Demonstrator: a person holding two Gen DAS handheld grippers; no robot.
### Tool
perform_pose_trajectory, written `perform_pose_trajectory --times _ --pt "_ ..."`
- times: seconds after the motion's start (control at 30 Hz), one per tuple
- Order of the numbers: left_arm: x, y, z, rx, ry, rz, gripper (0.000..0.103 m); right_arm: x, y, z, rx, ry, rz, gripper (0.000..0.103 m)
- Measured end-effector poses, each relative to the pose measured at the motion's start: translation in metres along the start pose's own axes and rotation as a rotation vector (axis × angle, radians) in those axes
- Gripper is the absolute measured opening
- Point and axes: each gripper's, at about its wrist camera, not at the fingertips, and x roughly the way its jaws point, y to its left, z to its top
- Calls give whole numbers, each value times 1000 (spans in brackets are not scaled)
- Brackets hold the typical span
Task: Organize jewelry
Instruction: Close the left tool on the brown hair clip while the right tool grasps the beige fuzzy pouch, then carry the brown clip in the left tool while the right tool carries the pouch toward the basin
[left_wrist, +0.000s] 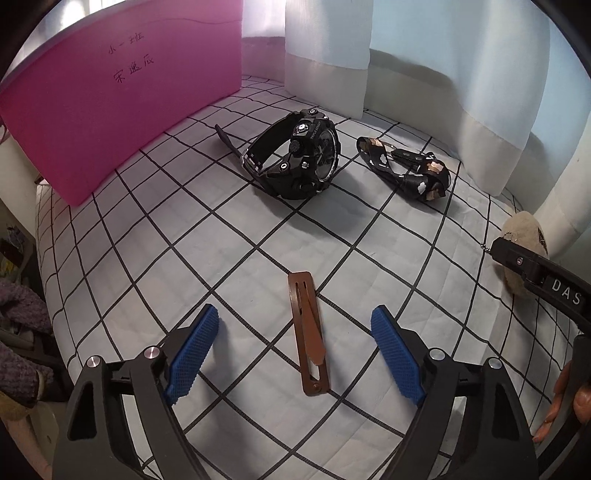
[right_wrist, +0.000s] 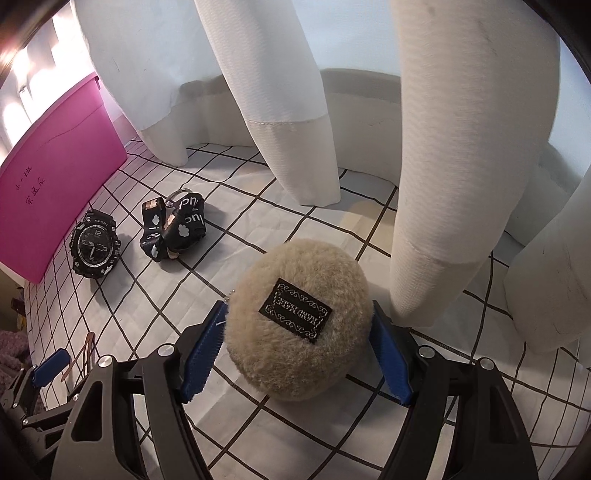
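Observation:
A brown hair clip (left_wrist: 308, 334) lies flat on the checked cloth between the open blue pads of my left gripper (left_wrist: 297, 345), touching neither pad. A black sport watch (left_wrist: 295, 155) and a black patterned lanyard strap (left_wrist: 406, 168) lie farther back. In the right wrist view my right gripper (right_wrist: 297, 345) is closed on a beige fuzzy pom-pom (right_wrist: 299, 317) with a black label and a bead chain. The watch (right_wrist: 94, 247), the strap (right_wrist: 171, 229) and the clip (right_wrist: 83, 356) show at the left there. The pom-pom (left_wrist: 524, 251) and right gripper show at the right edge of the left view.
A pink box (left_wrist: 122, 92) with handwritten characters stands at the back left; it also shows in the right wrist view (right_wrist: 55, 184). White curtains (right_wrist: 295, 110) hang onto the back of the cloth (left_wrist: 184, 229). Purple knitted fabric (left_wrist: 18, 332) lies past the left edge.

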Motion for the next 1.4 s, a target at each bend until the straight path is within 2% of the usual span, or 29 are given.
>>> perform_pose_trajectory --times 0.17,0.23,0.27,0.33,0.37,0.63,0.97,1.4 --pt "-5 -6 -3 25 -27 -15 61 1 2 -2 -30 -15 -16 70" --pt "-7 -11 -5 44 -32 -29 48 0 2 -3 -41 -21 -30 62" --pt "-8 -12 -5 50 -32 -38 44 0 2 -3 -47 -22 -29 62" --pt "-9 -15 -5 55 -32 -50 28 -1 1 -4 -51 -23 -24 58" --pt "-9 -14 -5 54 -31 -57 14 -1 0 -4 -52 -24 -22 58" --pt "-15 -2 -5 3 -19 -96 13 -11 -3 -6 -53 -40 6 56" --pt "-55 15 9 -29 -92 -87 13 -41 2 -4 -72 -61 67 56" --pt "-124 39 22 -82 -193 -61 13 -112 10 7 -110 -144 165 56"
